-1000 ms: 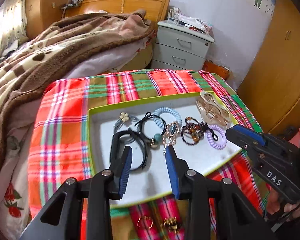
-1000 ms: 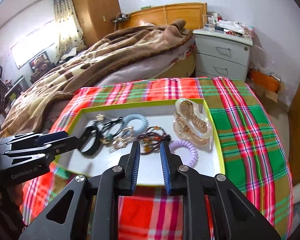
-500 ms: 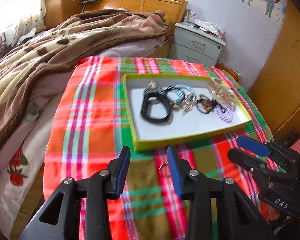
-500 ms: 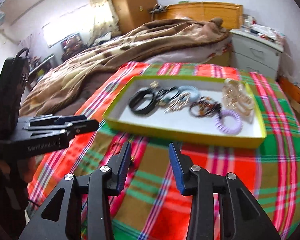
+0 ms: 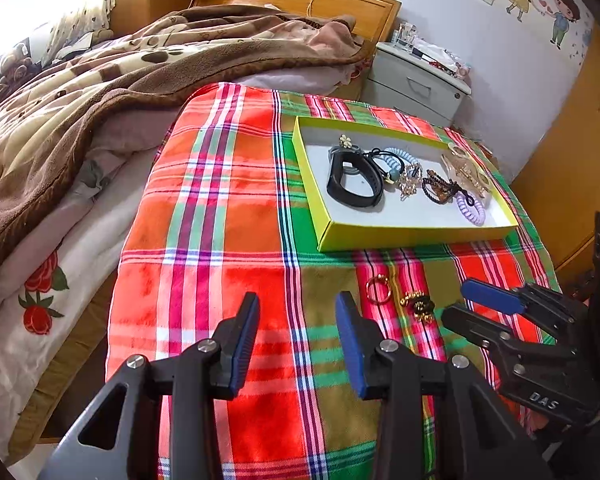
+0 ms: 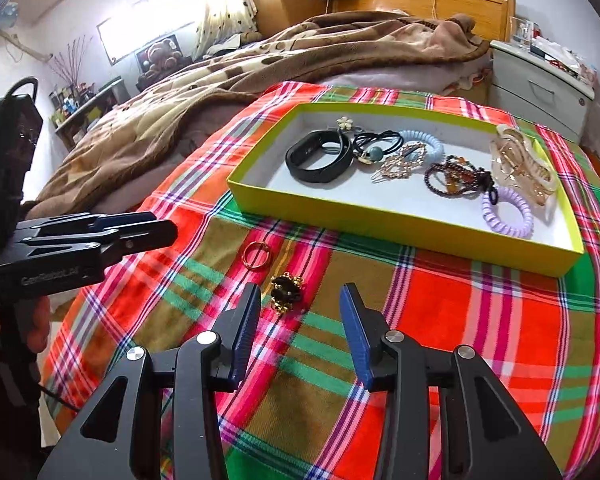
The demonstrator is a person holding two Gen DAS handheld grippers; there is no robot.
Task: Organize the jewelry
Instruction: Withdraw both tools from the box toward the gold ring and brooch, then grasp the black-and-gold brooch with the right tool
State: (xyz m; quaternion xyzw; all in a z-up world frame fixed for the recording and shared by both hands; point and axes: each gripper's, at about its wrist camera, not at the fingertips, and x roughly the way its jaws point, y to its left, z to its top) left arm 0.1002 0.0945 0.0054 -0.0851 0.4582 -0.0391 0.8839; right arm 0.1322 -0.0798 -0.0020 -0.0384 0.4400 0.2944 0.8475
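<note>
Jewelry sits in two groups on a plaid-covered desk [image 6: 480, 320] beside a bed [image 6: 260, 68], most of it already gathered in a tray [image 6: 380, 228], two pieces apparently left to collect. Left to right in the right wrist view: the left claw [image 6: 156, 228] comes in from nine o'clock, its jaws seen edge-on there; its own camera shows them apart and empty, poised over bare cloth. A ring [image 6: 255, 255] lies loose on the cloth at about eleven o'clock from the right claw [image 6: 300, 320], with a dark, gold-trimmed brooch [image 6: 286, 292] just beside the ring, nearer the claw and almost between its tips. That claw is released and holds nothing, seemingly spread to take the brooch first. Beyond, at one o'clock, the tray holds a black band [image 6: 318, 156], a flower clip [image 6: 345, 123], black ties [image 6: 374, 142], a blue coil [image 6: 424, 144], a gold pin [image 6: 400, 166], beads [image 6: 452, 180], a lilac coil [image 6: 508, 216] and a clear hair claw [image 6: 520, 168], laid roughly in a row, some overlapping. Both loose pieces lie well short of the tray's near wall, so each would need lifting over it.
</note>
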